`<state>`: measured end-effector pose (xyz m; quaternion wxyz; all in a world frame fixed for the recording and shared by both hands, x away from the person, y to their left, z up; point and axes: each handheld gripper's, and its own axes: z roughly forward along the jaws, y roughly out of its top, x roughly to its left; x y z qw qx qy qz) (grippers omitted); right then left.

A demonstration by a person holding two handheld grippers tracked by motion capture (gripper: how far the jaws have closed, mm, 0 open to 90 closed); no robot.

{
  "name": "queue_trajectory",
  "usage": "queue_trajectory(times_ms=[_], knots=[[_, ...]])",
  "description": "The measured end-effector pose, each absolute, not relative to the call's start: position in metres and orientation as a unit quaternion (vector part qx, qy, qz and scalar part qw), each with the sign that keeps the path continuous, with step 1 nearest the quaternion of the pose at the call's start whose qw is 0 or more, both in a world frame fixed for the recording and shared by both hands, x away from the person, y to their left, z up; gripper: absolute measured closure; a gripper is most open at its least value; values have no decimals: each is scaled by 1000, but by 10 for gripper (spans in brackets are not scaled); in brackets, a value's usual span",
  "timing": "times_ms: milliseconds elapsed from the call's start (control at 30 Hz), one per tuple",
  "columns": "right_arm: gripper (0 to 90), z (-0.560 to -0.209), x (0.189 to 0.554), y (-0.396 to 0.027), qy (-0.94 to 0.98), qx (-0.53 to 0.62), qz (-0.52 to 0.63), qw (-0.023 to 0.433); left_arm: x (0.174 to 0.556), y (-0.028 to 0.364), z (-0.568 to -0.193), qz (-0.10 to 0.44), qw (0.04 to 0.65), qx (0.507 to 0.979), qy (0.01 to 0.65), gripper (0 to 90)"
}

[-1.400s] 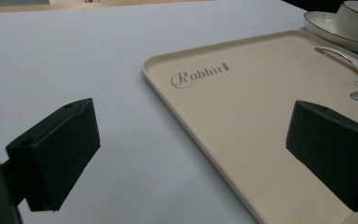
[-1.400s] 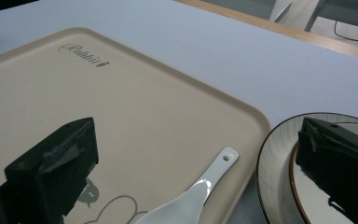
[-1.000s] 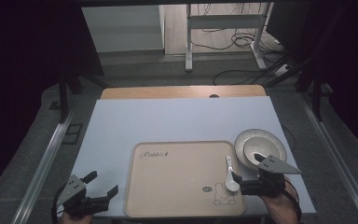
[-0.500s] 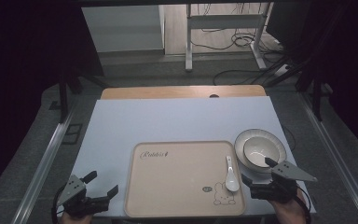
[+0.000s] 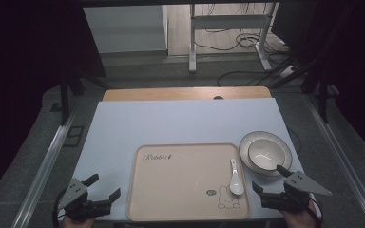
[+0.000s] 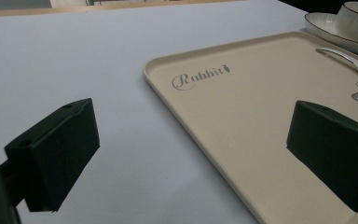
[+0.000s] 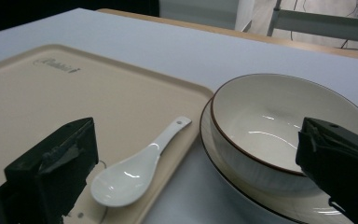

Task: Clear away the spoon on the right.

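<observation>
Spoon [image 5: 236, 177] on beige tray [image 5: 180, 209] – lettered "Rabbit", bunny print

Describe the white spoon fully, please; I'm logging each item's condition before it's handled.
The white spoon looks like glossy ceramic: a short-handled soup spoon with a deep oval bowl and a small hole near the handle's end. It appears empty and clean. It lies bowl-up, flat on the beige tray, along the tray's right edge, beside the bowl and plate but apart from them. The handle points away from the person. Nothing holds it; the right gripper sits open nearby.
</observation>
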<state>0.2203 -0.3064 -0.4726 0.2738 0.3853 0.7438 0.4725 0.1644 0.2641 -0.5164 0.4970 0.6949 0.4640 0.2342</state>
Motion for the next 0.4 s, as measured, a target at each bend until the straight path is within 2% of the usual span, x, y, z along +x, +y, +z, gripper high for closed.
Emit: queue_trajectory(times_ms=[400], knots=[[0,-479,222,-307,748,383,461,286,165,264,-517,233,496,696,463,23]])
